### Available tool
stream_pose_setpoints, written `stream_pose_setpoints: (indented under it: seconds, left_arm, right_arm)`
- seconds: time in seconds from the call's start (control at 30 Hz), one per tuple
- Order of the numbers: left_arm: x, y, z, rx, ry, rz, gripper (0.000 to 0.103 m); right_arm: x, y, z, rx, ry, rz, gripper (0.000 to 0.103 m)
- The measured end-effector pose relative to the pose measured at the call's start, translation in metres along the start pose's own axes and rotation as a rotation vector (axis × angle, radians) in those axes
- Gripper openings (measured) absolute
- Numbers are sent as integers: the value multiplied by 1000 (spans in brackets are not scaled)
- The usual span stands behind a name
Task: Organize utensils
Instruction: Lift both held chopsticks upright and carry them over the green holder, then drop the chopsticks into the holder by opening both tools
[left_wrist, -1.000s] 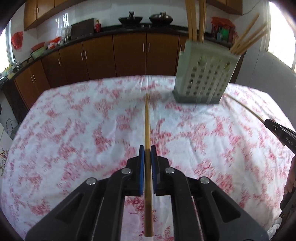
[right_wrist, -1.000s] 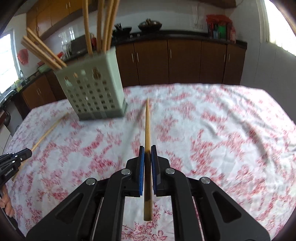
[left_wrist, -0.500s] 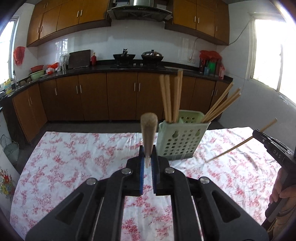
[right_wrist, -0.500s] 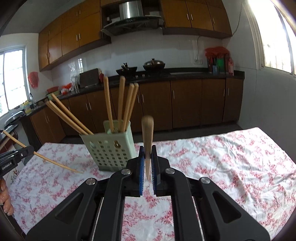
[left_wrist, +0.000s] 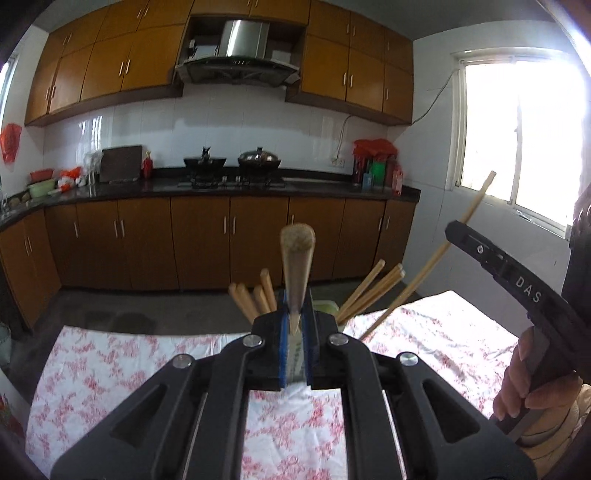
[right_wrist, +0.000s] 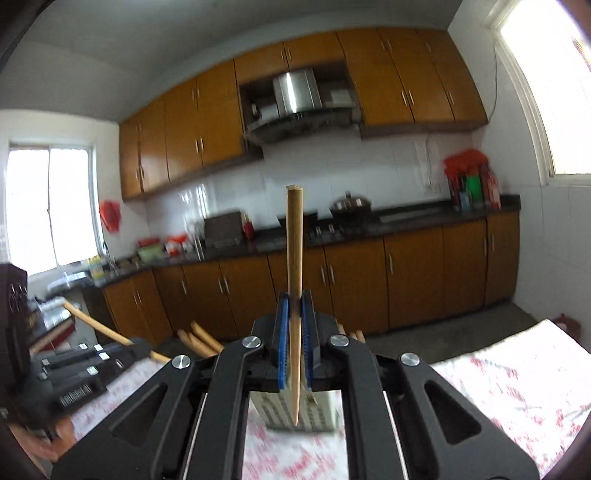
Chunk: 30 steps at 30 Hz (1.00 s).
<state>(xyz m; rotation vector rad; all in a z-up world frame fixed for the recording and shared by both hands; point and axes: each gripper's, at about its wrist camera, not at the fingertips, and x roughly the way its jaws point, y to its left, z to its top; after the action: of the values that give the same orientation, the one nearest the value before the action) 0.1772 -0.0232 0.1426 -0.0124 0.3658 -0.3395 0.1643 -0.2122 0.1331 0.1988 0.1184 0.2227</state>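
My left gripper (left_wrist: 295, 314) is shut on a wooden chopstick (left_wrist: 297, 254) that stands upright with its blunt end toward the camera. My right gripper (right_wrist: 294, 314) is shut on another chopstick (right_wrist: 294, 258), upright, its thin tip pointing down over the pale green perforated utensil holder (right_wrist: 317, 410). In the left wrist view the holder's rim (left_wrist: 327, 305) peeks out behind my fingers, with several chopsticks (left_wrist: 369, 288) standing in it. The right gripper and its chopstick (left_wrist: 432, 258) show at the right of the left wrist view.
The table carries a white cloth with red flowers (left_wrist: 110, 362). Beyond its far edge is the floor, brown kitchen cabinets (left_wrist: 199, 240) and a dark counter with a stove and pots. The left gripper body (right_wrist: 74, 373) sits at the lower left of the right wrist view.
Both grippers have lifted their chopsticks off the table, tipped them upright and come in close above the holder. The views now look across the kitchen instead of down at the cloth.
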Motion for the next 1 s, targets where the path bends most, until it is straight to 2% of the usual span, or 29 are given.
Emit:
stream_pose_setpoints:
  seconds: [0.13, 0.27, 0.5, 0.73, 0.8, 0.87, 0.93, 1.0]
  left_arm:
    - [13, -8, 19, 29, -19, 14, 8]
    - [38, -11, 25, 56, 18, 29, 8]
    - [83, -4, 19, 55, 99, 40, 8]
    - [107, 4, 9, 41, 131, 46, 8]
    - [108, 8, 7, 27, 132, 54, 11]
    - [106, 10, 6, 8, 127, 55, 20]
    - [103, 12, 6, -1, 117, 64, 32]
    - [98, 17, 6, -12, 107, 68, 35]
  right_arm:
    - [10, 5, 13, -5, -89, -5, 8]
    - [28, 6, 10, -33, -122, -32, 8]
    - [72, -6, -15, -45, -8, -78, 8]
    - [78, -8, -26, -49, 70, -77, 8]
    - [78, -8, -26, -57, 79, -75, 13]
    - [75, -9, -25, -60, 81, -74, 37]
    - [71, -9, -24, -65, 68, -77, 40]
    - [66, -9, -23, -71, 65, -79, 40]
